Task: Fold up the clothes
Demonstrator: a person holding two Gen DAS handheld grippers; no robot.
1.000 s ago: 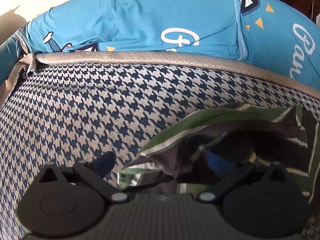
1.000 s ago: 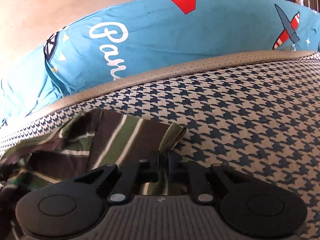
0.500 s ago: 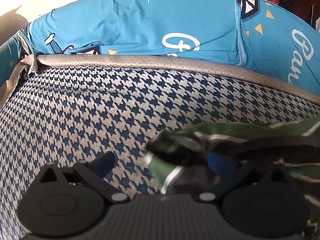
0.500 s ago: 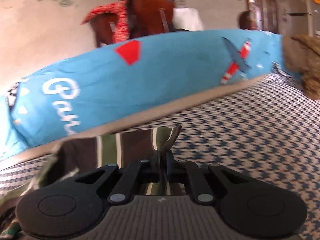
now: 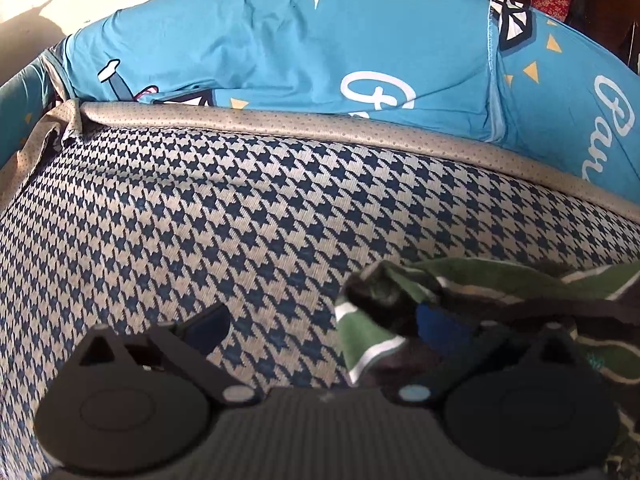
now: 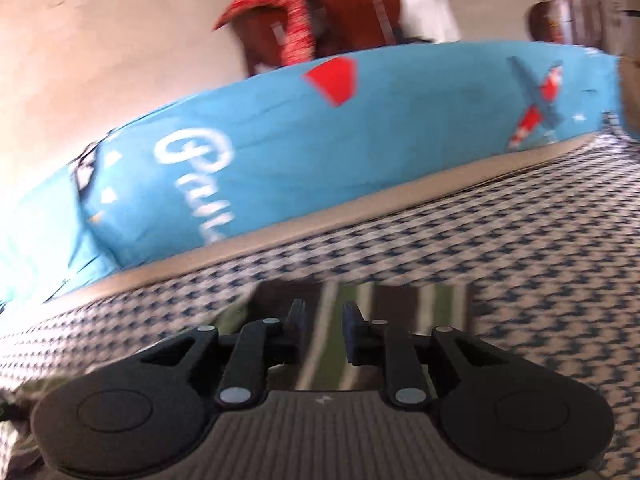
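Observation:
A green, brown and white striped garment lies bunched at the right of the left wrist view, and its edge drapes over my left gripper's right finger. My left gripper stands wide open over the houndstooth cover, with only that cover in the gap. In the blurred right wrist view, my right gripper has its jaws opening. The striped garment lies just beyond and under the fingers, and the pads do not press on it.
A long blue printed cushion runs along the back behind a beige piped edge. The same cushion fills the middle of the right wrist view. Behind it stands a wooden chair with a red cloth by a wall.
The right gripper, earlier shut on the garment's corner, rose with it and its jaws have now parted. In the left wrist view the garment has drawn away to the right.

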